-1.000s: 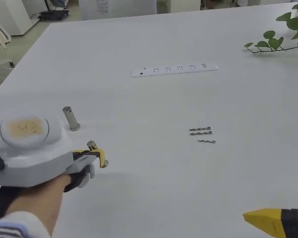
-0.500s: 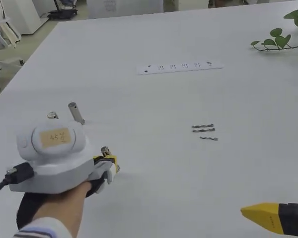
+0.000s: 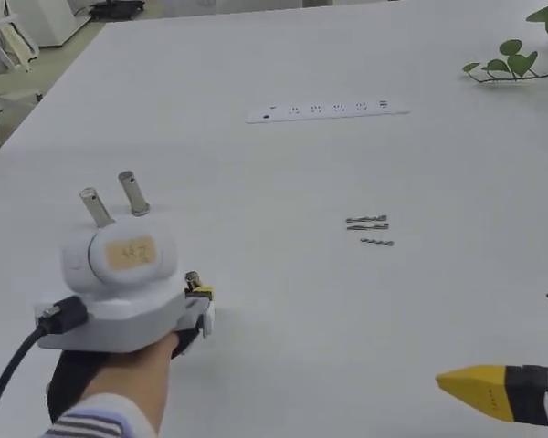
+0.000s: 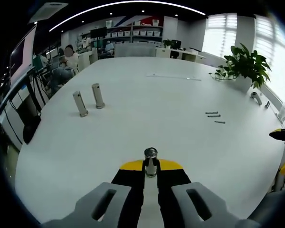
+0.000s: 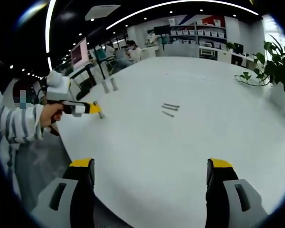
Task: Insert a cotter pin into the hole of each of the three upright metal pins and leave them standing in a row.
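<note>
Two grey metal pins (image 3: 132, 193) (image 3: 96, 207) stand upright side by side at the table's left; they also show in the left gripper view (image 4: 98, 95) (image 4: 80, 103). My left gripper (image 3: 199, 294) (image 4: 150, 167) is shut on the third metal pin (image 3: 193, 280) (image 4: 150, 160), held upright just above the table, nearer to me than the standing pair. Three cotter pins (image 3: 369, 228) (image 4: 214, 116) (image 5: 169, 109) lie loose mid-table. At the near right edge my right gripper (image 3: 498, 342) (image 5: 150, 166) is open with nothing between its jaws. The left gripper (image 5: 96, 109) appears far left in the right gripper view.
A white power strip (image 3: 327, 111) lies across the far middle of the table (image 3: 283, 301). Plant leaves (image 3: 521, 55) reach in at the far right corner. Office chairs stand beyond the table's left edge (image 3: 0, 55), and a person (image 4: 69, 59) sits in the background.
My left gripper has drawn back toward me and slightly right with the pin in it, uncovering the second standing pin. The head camera has tilted. The right gripper has barely moved.
</note>
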Tool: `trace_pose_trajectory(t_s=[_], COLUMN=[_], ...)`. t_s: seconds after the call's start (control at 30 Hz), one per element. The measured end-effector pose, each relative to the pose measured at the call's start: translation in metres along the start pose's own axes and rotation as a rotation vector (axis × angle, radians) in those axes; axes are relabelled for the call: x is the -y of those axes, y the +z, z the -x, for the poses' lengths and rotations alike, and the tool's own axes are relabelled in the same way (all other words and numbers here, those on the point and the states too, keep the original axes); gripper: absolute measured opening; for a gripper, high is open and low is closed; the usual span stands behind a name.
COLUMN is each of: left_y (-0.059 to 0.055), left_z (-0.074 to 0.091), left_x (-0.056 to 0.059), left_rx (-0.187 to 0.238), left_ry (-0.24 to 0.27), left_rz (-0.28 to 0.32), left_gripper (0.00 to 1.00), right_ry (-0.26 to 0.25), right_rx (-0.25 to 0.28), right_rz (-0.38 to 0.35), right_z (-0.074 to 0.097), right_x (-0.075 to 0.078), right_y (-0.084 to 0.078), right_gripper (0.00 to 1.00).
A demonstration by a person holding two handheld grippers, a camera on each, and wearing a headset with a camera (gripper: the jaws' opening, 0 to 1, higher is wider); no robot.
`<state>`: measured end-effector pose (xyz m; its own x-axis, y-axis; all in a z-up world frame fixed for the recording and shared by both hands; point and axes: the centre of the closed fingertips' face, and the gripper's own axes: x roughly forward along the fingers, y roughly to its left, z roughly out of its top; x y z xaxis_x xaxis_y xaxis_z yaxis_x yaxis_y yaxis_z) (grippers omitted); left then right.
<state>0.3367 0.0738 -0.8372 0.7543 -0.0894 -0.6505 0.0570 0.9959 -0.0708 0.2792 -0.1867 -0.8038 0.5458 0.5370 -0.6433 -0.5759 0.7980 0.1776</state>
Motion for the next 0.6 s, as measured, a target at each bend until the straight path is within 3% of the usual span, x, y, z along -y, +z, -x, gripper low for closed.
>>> trace_pose_trajectory(t_s=[0.6], left_y=[-0.004], left_z=[0.0039], left_x=[0.0031], left_rx=[0.019], left_ry=[0.015], left_rz=[-0.056], left_gripper=[0.07], right_ry=[0.027], right_rx=[-0.006], right_rz=[0.01], right_z=[-0.0059], right_x=[-0.0022], right_y=[-0.0012], right_gripper=[0.99])
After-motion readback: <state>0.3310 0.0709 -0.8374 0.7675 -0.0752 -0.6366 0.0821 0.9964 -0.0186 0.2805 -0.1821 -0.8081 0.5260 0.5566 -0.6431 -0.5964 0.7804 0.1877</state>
